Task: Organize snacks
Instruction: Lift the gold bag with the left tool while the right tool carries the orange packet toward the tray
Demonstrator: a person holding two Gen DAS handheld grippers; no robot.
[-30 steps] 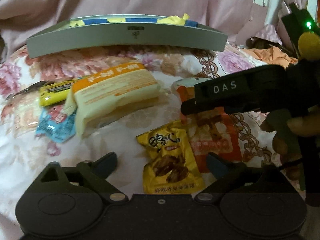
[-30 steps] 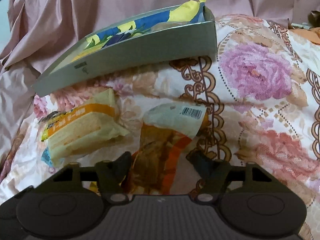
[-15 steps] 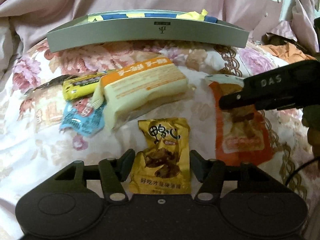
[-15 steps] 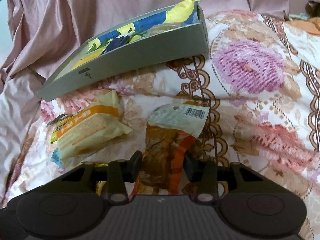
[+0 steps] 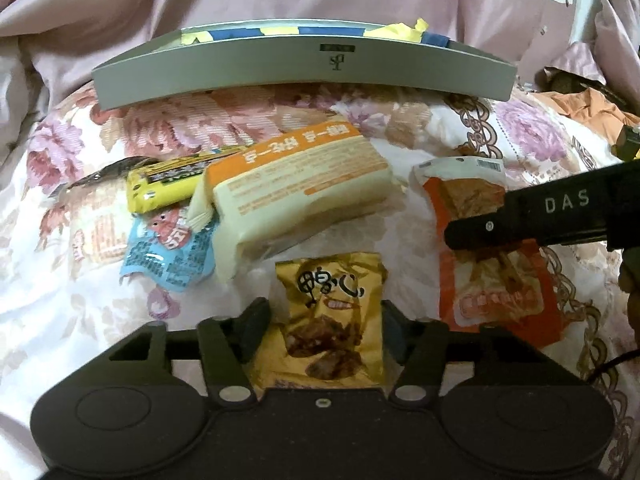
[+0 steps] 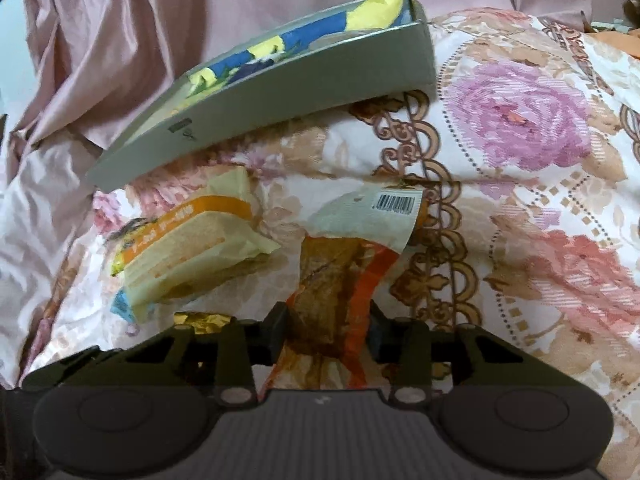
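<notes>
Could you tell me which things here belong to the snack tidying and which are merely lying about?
Job: gold packet, orange packet, cream-and-orange pack, yellow bar, blue packet, grey box.
Lying about: floral bedcover, pink cloth.

The gold snack pouch (image 5: 330, 312) and the orange packet (image 5: 492, 280) are glossy, crinkled plastic film, as is the cream-and-orange wafer pack (image 5: 296, 196). They lie on a woven floral cloth (image 6: 520, 200) with a soft matt weave, backed by pink fabric (image 6: 120, 40) with a satin sheen. The grey tray (image 5: 304, 68) looks like smooth matt card, and both gripper bodies are matt black plastic.
</notes>
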